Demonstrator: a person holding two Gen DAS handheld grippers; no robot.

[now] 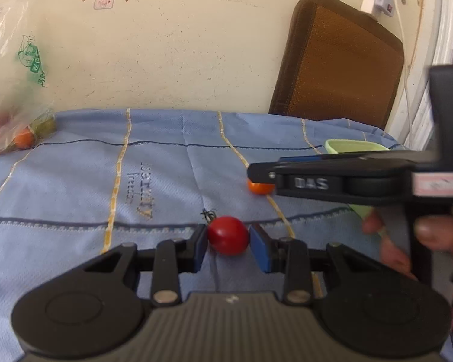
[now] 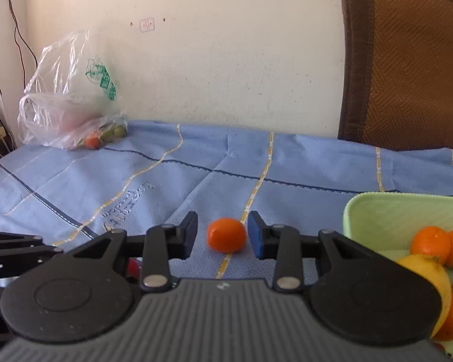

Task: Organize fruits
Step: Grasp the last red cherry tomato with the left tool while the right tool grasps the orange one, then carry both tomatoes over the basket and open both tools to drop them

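Note:
A red cherry tomato (image 1: pixel 228 235) lies on the blue cloth between the blue pads of my left gripper (image 1: pixel 228 246); the pads touch or nearly touch its sides. A small orange fruit (image 2: pixel 226 235) lies on the cloth between the fingers of my right gripper (image 2: pixel 223 235), which is open with gaps on both sides. The same orange fruit (image 1: pixel 258 187) shows in the left wrist view under the right gripper's fingers (image 1: pixel 261 173). A light green bowl (image 2: pixel 386 214) at the right holds oranges (image 2: pixel 430 242) and a yellow fruit (image 2: pixel 428 271).
A clear plastic bag (image 2: pixel 63 105) with more fruit sits at the far left by the wall; it also shows in the left wrist view (image 1: pixel 12 102). A brown chair back (image 2: pixel 407 60) stands behind the table at right. The blue cloth (image 2: pixel 196 181) covers the table.

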